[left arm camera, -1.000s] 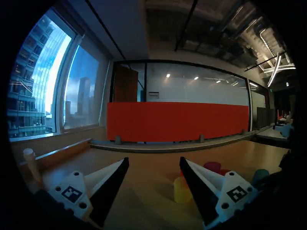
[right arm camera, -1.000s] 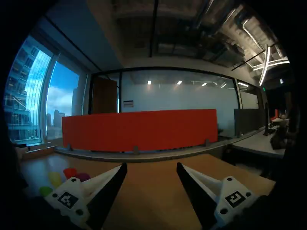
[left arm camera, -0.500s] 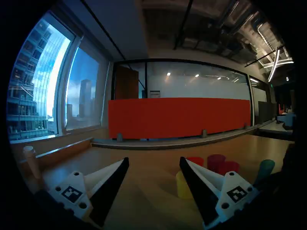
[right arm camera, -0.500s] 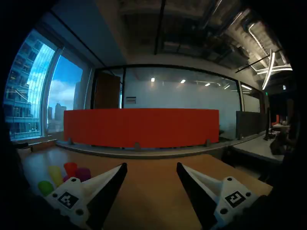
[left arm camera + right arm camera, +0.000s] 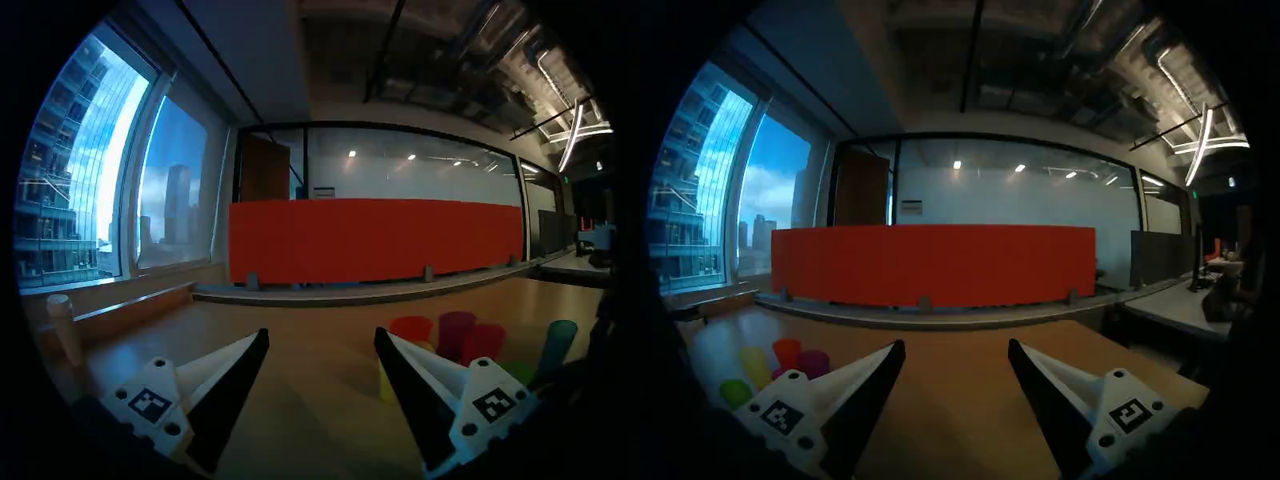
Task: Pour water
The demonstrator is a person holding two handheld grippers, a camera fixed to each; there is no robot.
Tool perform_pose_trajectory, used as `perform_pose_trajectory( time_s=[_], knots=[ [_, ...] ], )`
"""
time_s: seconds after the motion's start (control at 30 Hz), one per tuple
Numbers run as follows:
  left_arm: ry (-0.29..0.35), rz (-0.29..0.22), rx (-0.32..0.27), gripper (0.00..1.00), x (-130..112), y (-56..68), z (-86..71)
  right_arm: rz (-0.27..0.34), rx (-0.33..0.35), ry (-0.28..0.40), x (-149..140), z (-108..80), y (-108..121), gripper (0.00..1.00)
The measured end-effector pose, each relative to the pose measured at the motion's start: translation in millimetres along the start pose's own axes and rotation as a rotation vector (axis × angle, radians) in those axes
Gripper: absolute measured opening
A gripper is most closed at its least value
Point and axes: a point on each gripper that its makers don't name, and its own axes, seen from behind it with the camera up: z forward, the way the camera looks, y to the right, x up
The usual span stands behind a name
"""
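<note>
The left claw (image 5: 320, 376) stands wide in the left gripper view, with nothing between its fingers, low over the wooden desk (image 5: 320, 424). Just past its right finger, on our side of the orange screen (image 5: 372, 240), stands the group of cups (image 5: 456, 336). There is a yellow one partly hidden by the finger, then an orange, a magenta and a red one close together. A teal cup (image 5: 558, 344) stands a little apart to the right. This view also gives us a slim bottle (image 5: 60, 332) with a pale cap. It is upright at the desk's edge, far to the left of the orange screen, below the windows (image 5: 80, 176). We cannot tell if it has water inside.

In the right gripper view the right claw (image 5: 956, 376) is wide too and holds nothing. Here cups stand before the left end of the orange screen: a green cup (image 5: 736, 392), a yellow, an orange and a purple cup (image 5: 814, 362). This view gives us a second desk (image 5: 1176, 300) to the right of the orange screen. Behind the orange screen we see a glass wall (image 5: 1016, 192), and above it a dark ceiling with strip lamps (image 5: 1200, 140).
</note>
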Motion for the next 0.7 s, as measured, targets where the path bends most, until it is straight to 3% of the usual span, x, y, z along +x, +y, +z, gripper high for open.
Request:
perform_pose_trajectory(
  time_s=[0.7],
  knots=[
    [-0.025, -0.016, -0.006, 0.98, -15, 0.1, 4.0, -0.019, -0.001, 0.002, 3, -1.2, -1, 1.0]
  ],
)
